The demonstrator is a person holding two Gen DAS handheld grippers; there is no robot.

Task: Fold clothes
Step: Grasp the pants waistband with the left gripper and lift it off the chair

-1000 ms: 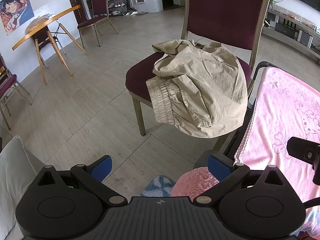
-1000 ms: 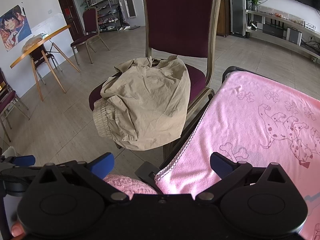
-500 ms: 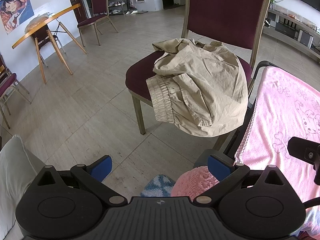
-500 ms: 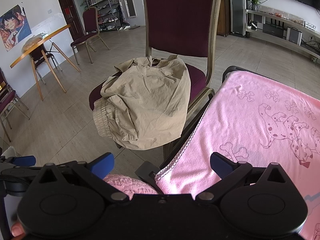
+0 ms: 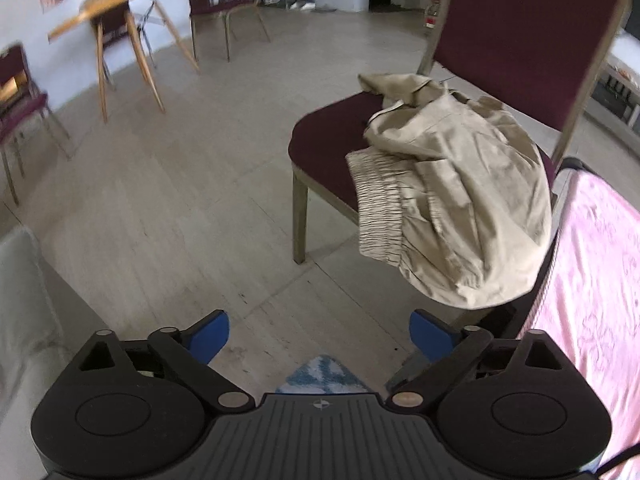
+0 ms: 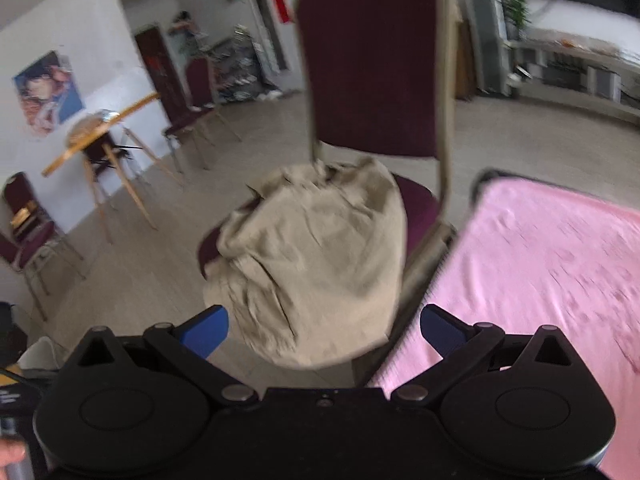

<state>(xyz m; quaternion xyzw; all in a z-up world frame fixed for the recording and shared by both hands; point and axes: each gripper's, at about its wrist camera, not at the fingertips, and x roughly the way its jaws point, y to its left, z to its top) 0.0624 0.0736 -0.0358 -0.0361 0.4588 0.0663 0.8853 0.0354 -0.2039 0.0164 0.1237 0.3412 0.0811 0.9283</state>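
A crumpled beige garment (image 5: 456, 196) with an elastic waistband lies on the seat of a maroon chair (image 5: 516, 36) and hangs over its front edge. In the right wrist view the same garment (image 6: 316, 256) fills the middle, with the chair (image 6: 372, 64) behind it. My left gripper (image 5: 320, 336) is open over the floor, short of the chair and to its left. My right gripper (image 6: 324, 330) is open just in front of the garment's hanging edge, with nothing between its fingers. Both views are blurred.
A surface covered by a pink printed towel (image 5: 596, 280) stands right of the chair, also the pink towel (image 6: 540, 272) in the right wrist view. A wooden-legged table (image 5: 120, 12) and more maroon chairs (image 5: 224, 4) stand at the far left. A blue-white rug corner (image 5: 324, 376) lies below.
Both grippers have swung: the left view now looks further left, shifting the chair rightward. The right gripper has risen and moved closer to the garment. Both jaws stay open.
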